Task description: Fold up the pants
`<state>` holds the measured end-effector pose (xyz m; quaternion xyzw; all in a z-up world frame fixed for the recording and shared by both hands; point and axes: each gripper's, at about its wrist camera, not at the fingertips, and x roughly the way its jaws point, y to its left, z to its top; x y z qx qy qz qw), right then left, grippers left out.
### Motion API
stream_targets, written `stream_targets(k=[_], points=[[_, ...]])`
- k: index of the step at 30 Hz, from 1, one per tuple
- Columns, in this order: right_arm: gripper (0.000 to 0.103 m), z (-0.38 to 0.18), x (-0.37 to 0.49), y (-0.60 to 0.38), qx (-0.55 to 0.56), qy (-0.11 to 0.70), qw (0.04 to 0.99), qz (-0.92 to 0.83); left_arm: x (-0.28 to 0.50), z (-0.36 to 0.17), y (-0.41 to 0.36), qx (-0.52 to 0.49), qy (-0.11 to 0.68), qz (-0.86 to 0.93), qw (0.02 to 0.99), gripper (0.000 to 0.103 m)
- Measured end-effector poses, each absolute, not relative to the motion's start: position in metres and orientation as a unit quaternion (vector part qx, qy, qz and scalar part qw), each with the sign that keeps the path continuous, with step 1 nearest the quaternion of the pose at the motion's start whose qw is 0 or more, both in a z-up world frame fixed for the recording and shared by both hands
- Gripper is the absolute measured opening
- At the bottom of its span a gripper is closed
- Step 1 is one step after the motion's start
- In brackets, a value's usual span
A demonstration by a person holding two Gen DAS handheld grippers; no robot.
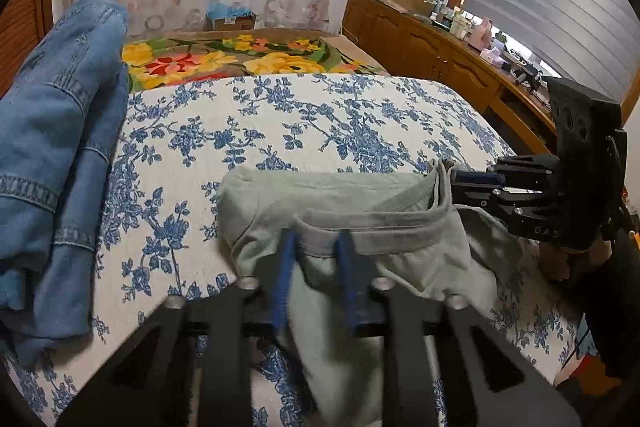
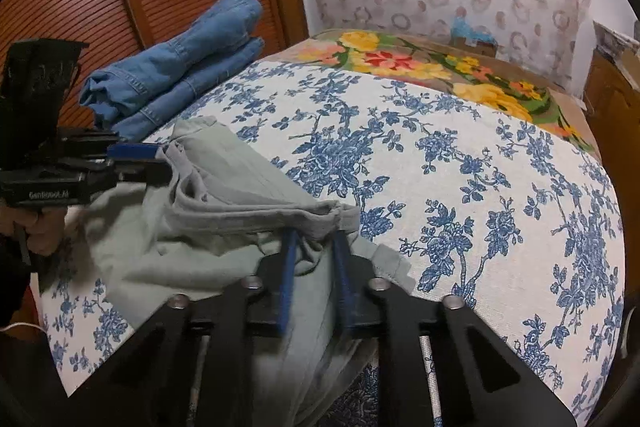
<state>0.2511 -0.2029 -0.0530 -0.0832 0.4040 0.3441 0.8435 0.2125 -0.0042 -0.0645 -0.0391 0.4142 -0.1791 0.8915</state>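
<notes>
Far to the left of the left tongs (image 1: pixel 316 243), a stack of folded jeans (image 1: pixel 52 147) lies along the edge of the bed (image 1: pixel 280 115), which has a white cover with blue flowers. The left tongs are clenched on the waistband of the grey-green pants (image 1: pixel 360 195), the cloth pinched between their blue fingers (image 1: pixel 284 267). The pants lie bunched on the cover between the two tongs, the waistband stretched from one to the other and the rest of the cloth hanging toward the near edge. The right tongs (image 2: pixel 314 243) grasp the other end of the waistband, fabric pressed between their fingers too. Beyond both tongs, a blanket (image 1: pixel 224 59) with yellow and red flowers covers the far part of the bed. Right of the right tongs, only the flowered cover shows.
</notes>
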Motion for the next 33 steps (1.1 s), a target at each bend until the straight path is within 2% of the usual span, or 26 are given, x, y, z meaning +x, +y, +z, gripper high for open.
stream_targets(k=[2, 4, 10, 22, 24, 26, 31, 33], points=[[0.004, -0.052, 0.249, -0.203, -0.082, 0.4, 0.846, 0.344, 0.212, -0.062, -0.004, -0.038, 0.409, -0.178, 0.894, 0.005], [0.002, -0.049, 0.248, -0.206, -0.08, 0.391, 0.854, 0.335, 0.209, -0.054, -0.001, -0.043, 0.394, -0.174, 0.902, 0.004], [0.0, -0.036, 0.247, -0.215, -0.087, 0.361, 0.883, 0.288, 0.214, -0.041, 0.006, -0.054, 0.373, -0.162, 0.912, 0.004], [0.0, -0.038, 0.255, -0.22, -0.07, 0.38, 0.88, 0.276, 0.23, -0.049, 0.001, -0.039, 0.387, -0.15, 0.909, 0.005], [0.004, -0.037, 0.256, -0.219, -0.06, 0.383, 0.876, 0.286, 0.23, -0.05, 0.002, -0.039, 0.388, -0.149, 0.909, 0.006], [0.016, -0.037, 0.258, -0.217, -0.058, 0.385, 0.874, 0.291, 0.229, -0.05, 0.001, -0.04, 0.39, -0.149, 0.908, 0.006], [0.019, -0.042, 0.257, -0.21, -0.066, 0.393, 0.867, 0.299, 0.228, -0.051, 0.001, -0.035, 0.4, -0.144, 0.905, 0.014], [0.019, -0.045, 0.258, -0.206, -0.072, 0.4, 0.863, 0.301, 0.227, -0.049, 0.002, -0.032, 0.4, -0.139, 0.905, 0.021]])
